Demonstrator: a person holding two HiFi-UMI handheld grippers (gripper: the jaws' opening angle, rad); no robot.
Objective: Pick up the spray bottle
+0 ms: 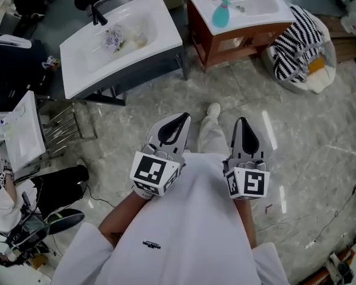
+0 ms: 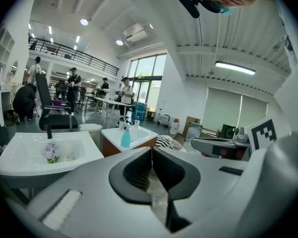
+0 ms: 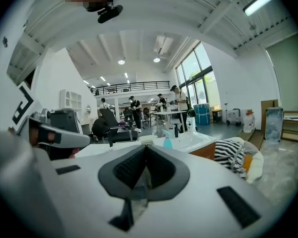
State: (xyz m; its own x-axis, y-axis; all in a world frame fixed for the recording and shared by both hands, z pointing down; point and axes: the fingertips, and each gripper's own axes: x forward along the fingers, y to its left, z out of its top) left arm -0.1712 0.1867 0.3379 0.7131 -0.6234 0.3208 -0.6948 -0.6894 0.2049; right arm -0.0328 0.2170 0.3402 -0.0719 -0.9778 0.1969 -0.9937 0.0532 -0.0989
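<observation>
Nearest, both grippers point away over the person's white shirt (image 1: 190,230). The left gripper (image 1: 181,119) has its jaws pressed together with nothing between them. The right gripper (image 1: 242,122) is the same, closed and empty. Just beyond them a shoe (image 1: 213,108) rests on the floor (image 1: 296,153). Farther left stands a white sink (image 1: 160,46). At the far right the teal spray bottle (image 1: 221,13) stands upright in the basin (image 1: 267,18) on a wooden cabinet (image 1: 225,43), well apart from both grippers. A striped bag (image 1: 293,37) sits just right of the cabinet.
</observation>
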